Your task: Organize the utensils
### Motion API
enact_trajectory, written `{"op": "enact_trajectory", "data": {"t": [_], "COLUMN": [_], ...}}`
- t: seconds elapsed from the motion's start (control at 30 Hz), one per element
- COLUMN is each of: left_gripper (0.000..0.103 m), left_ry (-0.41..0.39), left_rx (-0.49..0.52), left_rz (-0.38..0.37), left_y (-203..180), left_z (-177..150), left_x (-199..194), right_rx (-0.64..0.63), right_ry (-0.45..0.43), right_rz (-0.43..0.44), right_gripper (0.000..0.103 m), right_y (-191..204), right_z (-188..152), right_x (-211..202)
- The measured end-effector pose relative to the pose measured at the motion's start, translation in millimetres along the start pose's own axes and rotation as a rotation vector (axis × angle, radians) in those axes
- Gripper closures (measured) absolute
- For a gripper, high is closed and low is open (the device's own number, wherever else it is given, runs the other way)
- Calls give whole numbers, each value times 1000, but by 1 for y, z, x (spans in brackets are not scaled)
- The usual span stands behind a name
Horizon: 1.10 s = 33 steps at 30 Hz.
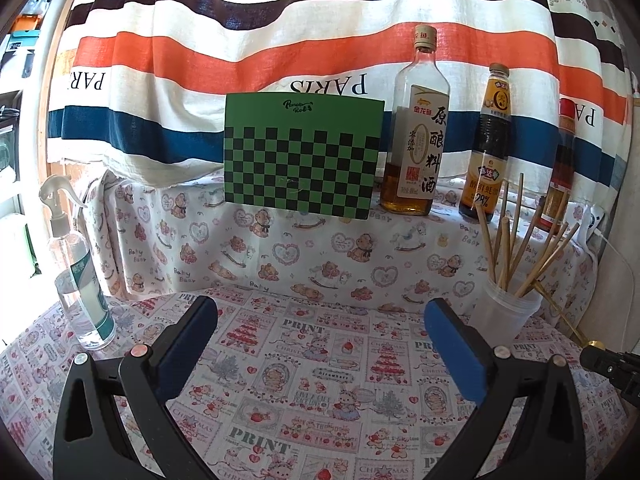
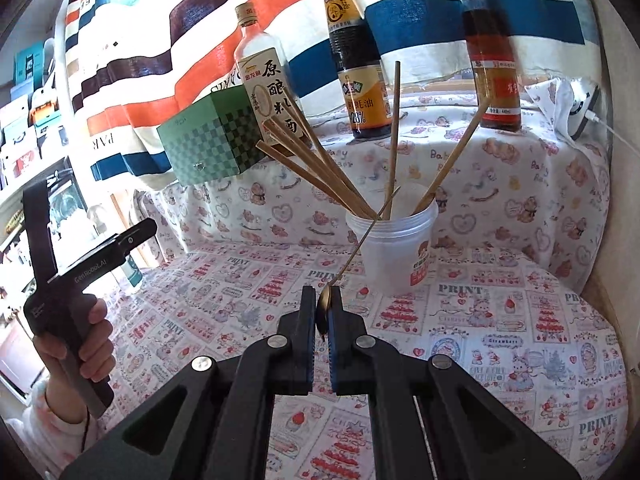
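My right gripper is shut on the bowl of a thin gold spoon. The spoon's handle slants up and away toward the rim of a translucent plastic cup. Several wooden chopsticks stand fanned out in that cup. In the left wrist view the cup with its chopsticks stands at the right, and the spoon handle shows beside it. My left gripper is open over the printed tablecloth with nothing between its fingers. A hand holds it at the left of the right wrist view.
A cloth-covered ledge behind the table bears a green checkered box, a cooking wine bottle, a dark sauce bottle and a red-capped bottle. A clear spray bottle stands at the left. A striped curtain hangs behind.
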<state>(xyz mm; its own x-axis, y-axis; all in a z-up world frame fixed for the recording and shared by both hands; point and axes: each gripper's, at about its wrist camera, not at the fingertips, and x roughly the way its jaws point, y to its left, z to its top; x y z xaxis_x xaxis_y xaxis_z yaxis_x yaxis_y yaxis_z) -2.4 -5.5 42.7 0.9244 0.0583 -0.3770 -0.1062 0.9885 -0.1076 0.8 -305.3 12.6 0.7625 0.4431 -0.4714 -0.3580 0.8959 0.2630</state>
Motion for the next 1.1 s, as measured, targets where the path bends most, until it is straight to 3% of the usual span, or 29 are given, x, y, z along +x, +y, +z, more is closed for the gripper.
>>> {"op": "enact_trajectory", "data": {"t": [0.2, 0.6, 1.1], "left_gripper": [0, 0, 0], "left_ry": [0, -5, -10], "left_rx": [-18, -38, -60], "left_rz": [6, 3, -23], "left_y": [4, 9, 11], "left_z": [-1, 2, 7], "left_x": [3, 2, -5], "right_rx": [154, 107, 115], "right_ry": [64, 4, -41], "right_rz": [7, -137, -102], "right_gripper": [97, 97, 97], "right_y": [-18, -9, -4], "right_z": [36, 115, 128], "right_x": [11, 43, 16]}}
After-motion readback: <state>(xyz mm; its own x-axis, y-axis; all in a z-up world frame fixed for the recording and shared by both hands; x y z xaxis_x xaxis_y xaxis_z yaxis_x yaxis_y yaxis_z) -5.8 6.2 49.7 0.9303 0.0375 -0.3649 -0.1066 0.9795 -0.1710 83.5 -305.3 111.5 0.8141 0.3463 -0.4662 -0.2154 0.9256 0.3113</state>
